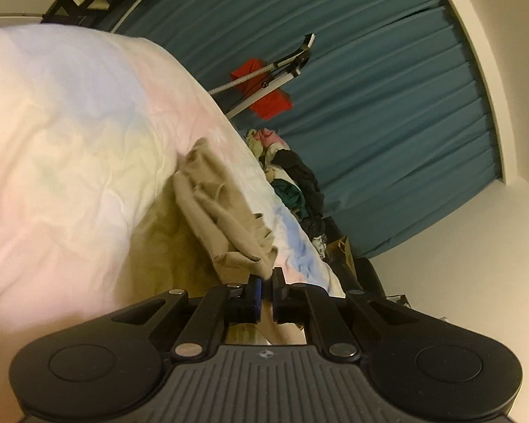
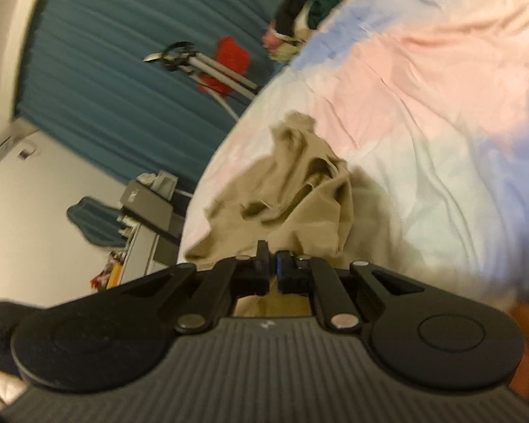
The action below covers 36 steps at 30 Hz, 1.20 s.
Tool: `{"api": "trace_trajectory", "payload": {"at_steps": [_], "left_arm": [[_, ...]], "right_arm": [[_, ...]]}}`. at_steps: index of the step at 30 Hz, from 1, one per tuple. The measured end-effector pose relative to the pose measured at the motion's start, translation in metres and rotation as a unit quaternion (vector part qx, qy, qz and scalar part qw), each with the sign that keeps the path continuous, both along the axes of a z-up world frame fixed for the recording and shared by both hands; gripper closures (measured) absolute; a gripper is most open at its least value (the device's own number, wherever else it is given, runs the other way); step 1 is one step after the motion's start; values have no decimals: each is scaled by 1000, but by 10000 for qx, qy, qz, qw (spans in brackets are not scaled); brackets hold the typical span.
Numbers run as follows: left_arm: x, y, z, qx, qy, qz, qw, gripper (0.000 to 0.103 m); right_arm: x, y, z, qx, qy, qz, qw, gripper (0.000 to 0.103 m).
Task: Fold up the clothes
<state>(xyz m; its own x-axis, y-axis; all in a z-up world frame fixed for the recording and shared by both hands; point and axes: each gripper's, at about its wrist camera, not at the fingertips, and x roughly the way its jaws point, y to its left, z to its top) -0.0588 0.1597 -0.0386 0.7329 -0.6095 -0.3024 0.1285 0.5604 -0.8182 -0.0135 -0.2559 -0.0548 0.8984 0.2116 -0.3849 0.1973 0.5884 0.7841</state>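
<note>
Crumpled beige cotton garment [image 1: 225,225] is pinched by both clenched tongs, left [image 1: 267,276] and right [image 2: 272,259]; its length trails ahead across the pastel bedsheet [image 1: 70,141].

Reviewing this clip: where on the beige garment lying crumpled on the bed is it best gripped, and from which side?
Best at the near edge, one corner per gripper, coming in low from the bed's near side. The beige garment lies bunched, so only that edge offers a thin fold. The left gripper and right gripper appear already shut there.
</note>
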Motion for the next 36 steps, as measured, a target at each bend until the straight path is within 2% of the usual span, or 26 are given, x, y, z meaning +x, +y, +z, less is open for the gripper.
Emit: {"api": "trace_trajectory", "payload": {"at_steps": [1,3,5,8,10,12,17,19,22,26,29,30,31,32,33,34,35,36], "left_arm": [[-12,2,3,-51,12,-18,10000,98],[-38,7,11,-91,13,-30,10000,98],[-56,13,18,-24,-39,28,10000,98],[-79,21,28,77,-118,121,9998,98],[-73,15,34,396,-230,114,9989,97],[-51,3,36,595,-223,127,9979,97],[54,-25,43,1430,-175,343,9890,97],[92,-36,42,1727,-209,435,9838,97],[136,-46,21,1890,-133,499,9806,97],[165,-51,-12,2203,-44,403,9746,96],[174,-50,-24,2237,-40,367,9740,93],[177,-49,-26,2250,-44,298,9739,91],[181,-49,-27,2274,-46,211,9736,80],[182,-49,-26,2323,-96,99,9726,71],[179,-50,-23,2362,-191,40,9715,51],[174,-51,-19,2381,-323,41,9707,35],[170,-51,-17,2388,-450,51,9700,28],[165,-52,-17,2411,-587,27,9687,19]], "right_arm": [[-11,1,11,-351,-84,-38,9993,96],[-42,13,28,-722,-347,-56,9968,96],[-65,21,39,-857,-464,-64,9952,96],[-76,22,45,-806,-510,-59,9954,96],[-56,17,47,-764,-441,-91,9961,96],[-35,12,48,-723,-365,-125,9966,96],[80,-2,48,-398,44,-78,9992,96],[122,-3,43,-603,151,-101,9980,96],[170,-6,20,-774,338,-104,9964,95],[197,-15,-17,-723,521,133,9959,94],[202,-11,-21,-963,460,387,9935,93],[204,-9,-21,-1061,436,465,9923,93],[204,-8,-20,-1106,443,519,9915,91],[204,-6,-18,-1141,455,570,9908,83],[203,-4,-16,-1177,467,620,9900,76],[202,-2,-13,-1208,438,691,9893,46],[197,3,-9,-1320,356,732,9879,19],[193,7,-6,-1445,267,766,9862,14]]}}
